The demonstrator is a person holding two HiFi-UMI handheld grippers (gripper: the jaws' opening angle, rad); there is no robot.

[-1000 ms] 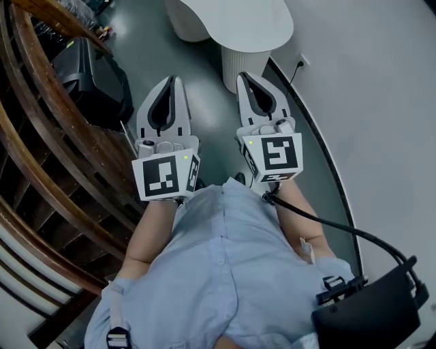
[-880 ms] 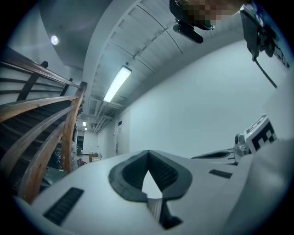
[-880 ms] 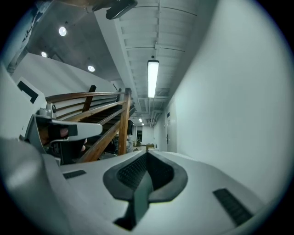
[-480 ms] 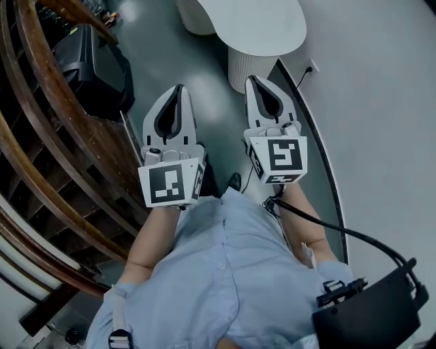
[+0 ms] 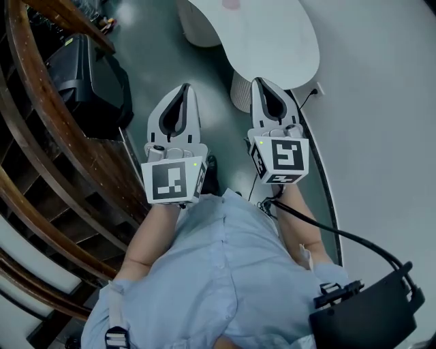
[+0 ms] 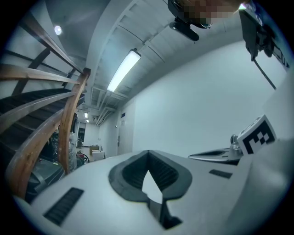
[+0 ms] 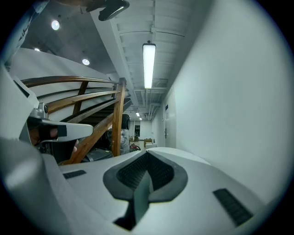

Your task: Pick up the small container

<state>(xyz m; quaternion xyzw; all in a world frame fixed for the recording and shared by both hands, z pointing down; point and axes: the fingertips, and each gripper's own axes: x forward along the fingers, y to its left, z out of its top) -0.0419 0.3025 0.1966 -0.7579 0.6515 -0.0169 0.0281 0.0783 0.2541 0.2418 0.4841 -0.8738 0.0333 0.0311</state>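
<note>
My white left gripper (image 5: 184, 87) and white right gripper (image 5: 259, 82), both closed on nothing, point level toward the rounded white table (image 5: 279, 41), whose far edge bears a pink patch (image 5: 231, 3), perhaps the small container.

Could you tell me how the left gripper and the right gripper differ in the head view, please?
The right gripper has a black cable running back from it; the left gripper shows none. The left gripper lies beside the wooden railing, over dark floor, while the right gripper's tip shows against the base of the white table. Both are shut, hold nothing and point the same way.
</note>
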